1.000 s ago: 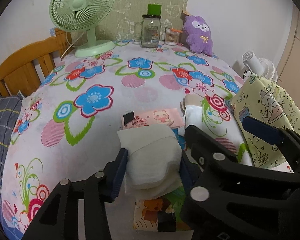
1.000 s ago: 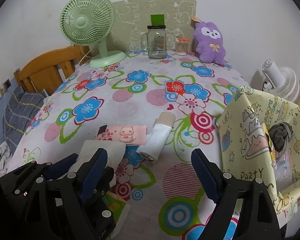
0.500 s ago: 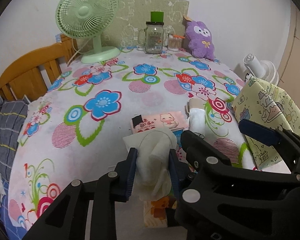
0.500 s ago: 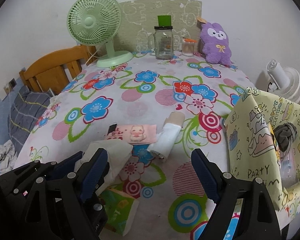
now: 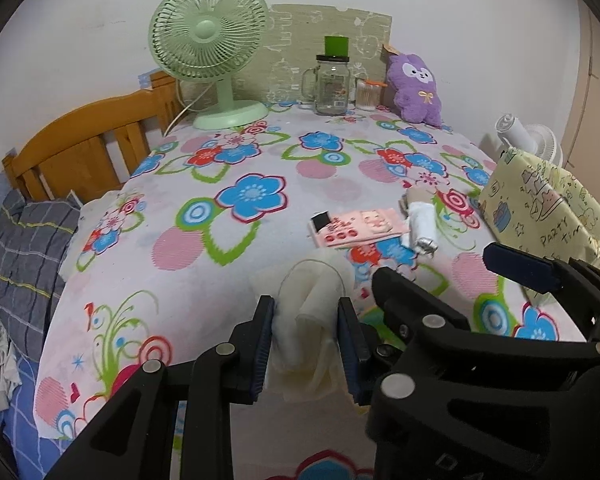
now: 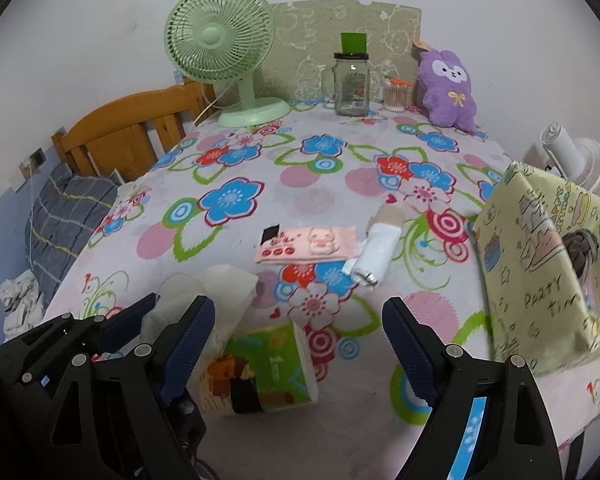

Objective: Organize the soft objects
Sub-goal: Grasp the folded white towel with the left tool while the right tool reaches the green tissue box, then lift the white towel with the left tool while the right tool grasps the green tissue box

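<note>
left tongs (image 5: 306,334) have just been closing and now pinch a crumpled white tissue (image 5: 308,312) between the blue pads, the tissue bunched up and sticking out past the tips. right tongs (image 6: 300,344) stand wide apart with nothing between the pads. just under and between the right tongs lies a green tissue pack (image 6: 260,368) on the flowered tabletop (image 6: 260,152). ahead of both tongs lie a pink tissue pack (image 6: 308,244) and, just right of it, touching its corner, a rolled white cloth (image 6: 376,252). right of the right tongs sits a yellow cartoon bag (image 6: 540,264). far ahead by the wall: green fan (image 6: 220,52), glass jar (image 6: 352,84), purple plush (image 6: 448,88).
</note>
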A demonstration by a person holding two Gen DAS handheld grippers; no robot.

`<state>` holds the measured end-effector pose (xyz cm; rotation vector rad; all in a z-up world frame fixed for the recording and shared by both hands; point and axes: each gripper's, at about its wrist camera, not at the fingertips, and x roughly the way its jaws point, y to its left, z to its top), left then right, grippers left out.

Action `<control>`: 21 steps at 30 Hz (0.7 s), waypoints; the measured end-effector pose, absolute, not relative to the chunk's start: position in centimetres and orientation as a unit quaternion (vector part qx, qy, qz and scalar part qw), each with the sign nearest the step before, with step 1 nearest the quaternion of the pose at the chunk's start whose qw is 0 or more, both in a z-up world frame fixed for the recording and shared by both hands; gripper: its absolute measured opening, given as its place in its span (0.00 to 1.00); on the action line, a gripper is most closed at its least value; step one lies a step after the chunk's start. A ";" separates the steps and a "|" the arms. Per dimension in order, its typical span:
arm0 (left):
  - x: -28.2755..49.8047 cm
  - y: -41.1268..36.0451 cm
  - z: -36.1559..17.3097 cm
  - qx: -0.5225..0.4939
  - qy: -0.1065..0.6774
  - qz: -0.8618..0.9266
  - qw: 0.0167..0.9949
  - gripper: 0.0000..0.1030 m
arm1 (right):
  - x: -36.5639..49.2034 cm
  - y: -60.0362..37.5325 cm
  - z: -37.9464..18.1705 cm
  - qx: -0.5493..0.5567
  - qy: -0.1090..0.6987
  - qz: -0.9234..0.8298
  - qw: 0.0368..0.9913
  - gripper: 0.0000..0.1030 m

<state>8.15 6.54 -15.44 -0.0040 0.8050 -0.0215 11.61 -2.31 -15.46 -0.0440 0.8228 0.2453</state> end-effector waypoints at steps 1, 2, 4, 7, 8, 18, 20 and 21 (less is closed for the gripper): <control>7.9 6.8 -15.5 -0.003 0.390 -0.008 0.921 0.31 | 11.4 -2.1 -15.6 -0.020 0.401 0.118 0.908 0.86; 7.8 6.9 -15.6 -0.003 0.389 -0.007 0.921 0.32 | 11.4 -2.1 -15.8 -0.018 0.403 0.118 0.907 0.86; 7.5 7.3 -15.9 -0.005 0.390 0.000 0.921 0.38 | 11.2 -1.9 -16.2 -0.014 0.410 0.118 0.904 0.86; 7.4 7.9 -16.5 -0.014 0.394 0.007 0.919 0.50 | 10.9 -1.5 -16.6 -0.021 0.413 0.117 0.903 0.86; 7.4 8.2 -16.8 -0.019 0.397 0.011 0.918 0.52 | 10.8 -1.4 -16.7 -0.024 0.415 0.117 0.902 0.86; 7.6 8.7 -17.8 -0.036 0.408 0.017 0.912 0.53 | 10.5 -0.3 -17.6 -0.013 0.433 0.152 0.888 0.58; 7.6 8.6 -17.9 -0.039 0.408 0.015 0.912 0.57 | 10.5 0.0 -17.6 -0.018 0.433 0.158 0.887 0.43; 7.7 8.7 -18.0 -0.040 0.408 0.014 0.912 0.58 | 10.5 0.2 -17.6 -0.022 0.433 0.160 0.887 0.34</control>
